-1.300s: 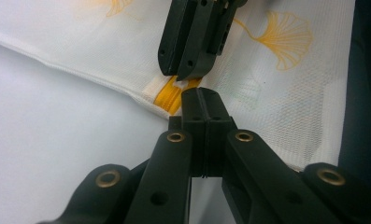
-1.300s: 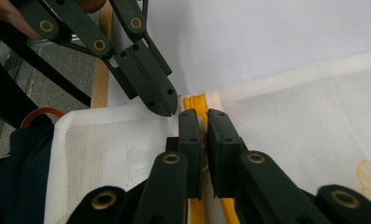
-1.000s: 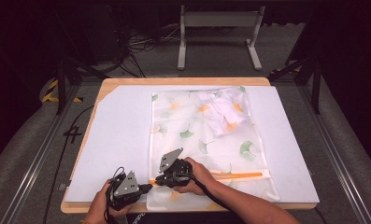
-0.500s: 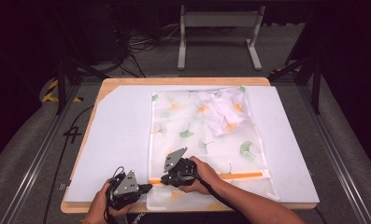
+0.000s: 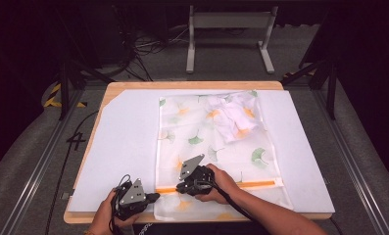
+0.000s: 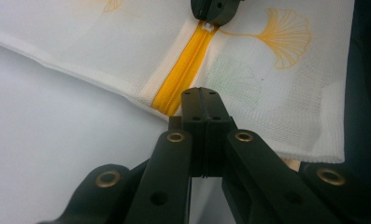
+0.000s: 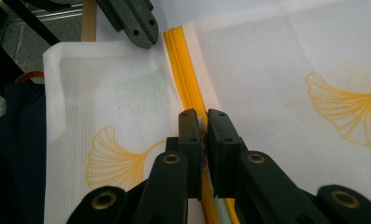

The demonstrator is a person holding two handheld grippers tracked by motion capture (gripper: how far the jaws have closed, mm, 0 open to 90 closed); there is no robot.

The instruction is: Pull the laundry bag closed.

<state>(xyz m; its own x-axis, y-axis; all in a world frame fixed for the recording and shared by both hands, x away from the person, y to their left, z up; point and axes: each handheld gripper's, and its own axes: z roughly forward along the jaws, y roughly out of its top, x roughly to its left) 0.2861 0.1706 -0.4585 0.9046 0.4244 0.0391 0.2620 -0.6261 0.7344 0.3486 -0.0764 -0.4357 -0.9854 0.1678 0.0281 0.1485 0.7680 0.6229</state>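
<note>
A white mesh bag (image 5: 206, 142) printed with ginkgo leaves lies flat on the table, with crumpled white cloth (image 5: 233, 115) inside its far end. An orange zipper (image 5: 253, 184) runs across its near end. My left gripper (image 5: 155, 197) is shut on the bag's left edge, right at the zipper's end (image 6: 174, 91). Its jaws are pressed together in the left gripper view (image 6: 199, 95). A short way along the zipper, my right gripper (image 5: 181, 187) is pinched on the zipper pull (image 6: 210, 28). Orange tape (image 7: 185, 79) runs from the right gripper (image 7: 203, 123) to the left gripper (image 7: 131, 21).
The bag rests on a large white sheet (image 5: 123, 142) that covers a wooden tabletop (image 5: 133, 86). The table's near edge lies just below both hands. A metal stand (image 5: 229, 34) and cables sit on the floor beyond the table.
My right gripper has slid a little to the right along the zipper, away from the left gripper. The left gripper has stayed at the bag's edge.
</note>
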